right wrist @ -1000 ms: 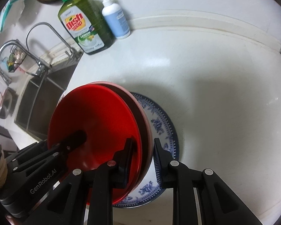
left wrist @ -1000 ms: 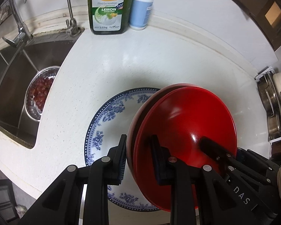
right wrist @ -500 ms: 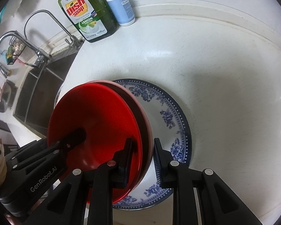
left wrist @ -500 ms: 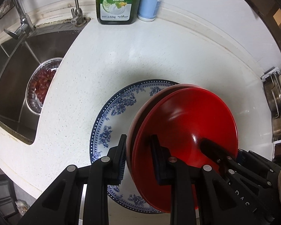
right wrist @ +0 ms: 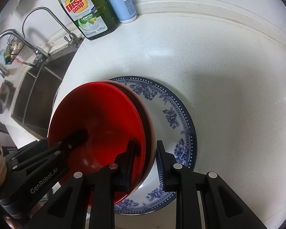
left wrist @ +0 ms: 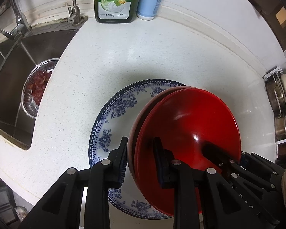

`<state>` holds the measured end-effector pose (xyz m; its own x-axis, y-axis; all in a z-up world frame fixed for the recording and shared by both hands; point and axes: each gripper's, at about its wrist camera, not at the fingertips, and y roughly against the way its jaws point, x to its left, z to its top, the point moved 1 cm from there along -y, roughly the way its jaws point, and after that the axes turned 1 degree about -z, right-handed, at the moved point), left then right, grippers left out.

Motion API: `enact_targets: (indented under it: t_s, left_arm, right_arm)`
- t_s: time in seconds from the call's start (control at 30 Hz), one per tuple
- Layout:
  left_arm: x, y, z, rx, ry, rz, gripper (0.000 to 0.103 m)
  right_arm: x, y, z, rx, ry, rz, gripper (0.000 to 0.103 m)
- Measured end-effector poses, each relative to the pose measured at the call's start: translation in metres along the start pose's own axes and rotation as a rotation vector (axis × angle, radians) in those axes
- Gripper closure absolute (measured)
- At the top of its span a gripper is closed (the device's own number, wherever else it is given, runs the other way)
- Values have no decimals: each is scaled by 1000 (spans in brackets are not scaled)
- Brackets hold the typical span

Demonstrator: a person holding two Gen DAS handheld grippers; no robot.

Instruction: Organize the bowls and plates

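Observation:
Two nested red bowls [left wrist: 190, 122] hang tilted over a blue-and-white floral plate [left wrist: 114, 118] on the white counter. My left gripper [left wrist: 140, 158] is shut on the left rim of the red bowls, one finger outside and one inside. My right gripper [right wrist: 145, 160] is shut on the opposite rim of the red bowls [right wrist: 97, 114], above the plate [right wrist: 171, 114]. Each gripper shows in the other's view: the right gripper [left wrist: 228, 164] and the left gripper [right wrist: 66, 147]. I cannot tell whether the bowls touch the plate.
A green dish soap bottle [left wrist: 114, 2] and a white-and-blue pump bottle [left wrist: 149, 2] stand at the back wall. The steel sink [left wrist: 15, 72] on the left holds a metal bowl of red grapes [left wrist: 38, 89]. Pots on a rack [left wrist: 282, 110] sit at the right.
Both grippers and the bowls have shifted slightly over the plate, so more of its patterned rim shows. Both grips are unchanged.

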<state>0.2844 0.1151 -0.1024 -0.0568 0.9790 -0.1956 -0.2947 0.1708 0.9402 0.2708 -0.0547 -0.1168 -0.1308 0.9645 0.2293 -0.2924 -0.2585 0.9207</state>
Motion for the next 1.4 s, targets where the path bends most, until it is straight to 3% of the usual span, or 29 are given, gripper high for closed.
enact_targets:
  t_s: [0.13, 0.2, 0.23, 0.4, 0.57, 0.7, 0.8, 1.4]
  left_arm:
    - [2, 4, 2, -18, -4, -19, 70]
    - [2, 9, 2, -41, -22, -6, 52]
    - [1, 13, 2, -58, -38, 5, 50]
    - [-4, 36, 0, -165, -117, 57, 34]
    - [-15, 66, -12, -303, -196, 136, 17]
    - [-25, 87, -30, -400, -237, 157, 12]
    - [-31, 99, -49, -459, -246, 151, 7]
    - [-51, 165, -193, -652, -229, 160, 0]
  right_arm:
    - [0, 1, 0, 1, -6, 7, 79]
    - [-1, 2, -2, -10, -6, 11, 78]
    - [-2, 5, -3, -27, -7, 12, 77]
    - [-3, 26, -5, -126, -14, -6, 59]
    - [-6, 65, -16, -279, -25, -74, 42]
    - [-10, 91, -28, -373, -24, -115, 28]
    - [-10, 109, -41, -437, -27, -139, 25]
    - [-22, 178, -174, -609, 9, -177, 19]
